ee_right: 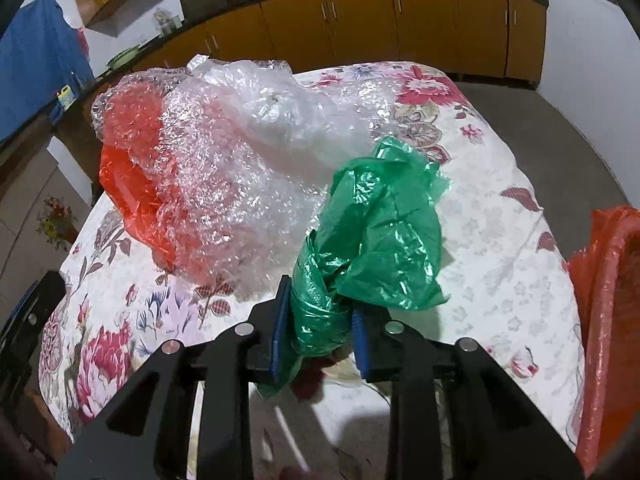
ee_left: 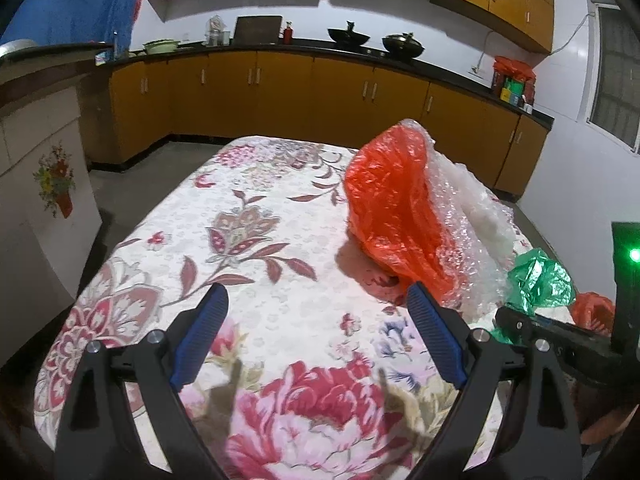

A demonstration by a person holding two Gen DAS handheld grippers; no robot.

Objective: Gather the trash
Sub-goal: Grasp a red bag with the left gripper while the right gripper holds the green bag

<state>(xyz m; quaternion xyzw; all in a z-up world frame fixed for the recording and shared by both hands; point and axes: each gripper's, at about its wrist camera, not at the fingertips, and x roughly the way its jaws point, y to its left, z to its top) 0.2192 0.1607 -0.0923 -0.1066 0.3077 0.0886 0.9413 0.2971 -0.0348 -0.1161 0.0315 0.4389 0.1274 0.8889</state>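
Observation:
My right gripper [ee_right: 320,320] is shut on a crumpled green plastic bag [ee_right: 380,232] and holds it above the floral tablecloth [ee_right: 500,280]. The green bag also shows in the left wrist view [ee_left: 540,280]. A red plastic bag [ee_left: 392,208] wrapped in clear bubble wrap [ee_left: 472,216] lies on the table, just beyond my left gripper's right finger. In the right wrist view the bubble wrap [ee_right: 240,160] and red bag [ee_right: 132,192] lie left of the green bag. My left gripper [ee_left: 316,300] is open and empty over the tablecloth [ee_left: 256,248].
A red-lined bin or bag [ee_right: 608,320] stands at the table's right edge, also seen in the left wrist view [ee_left: 592,312]. Kitchen counters with yellow cabinets [ee_left: 320,92] run behind the table. A white appliance with a flower sticker [ee_left: 44,200] stands to the left.

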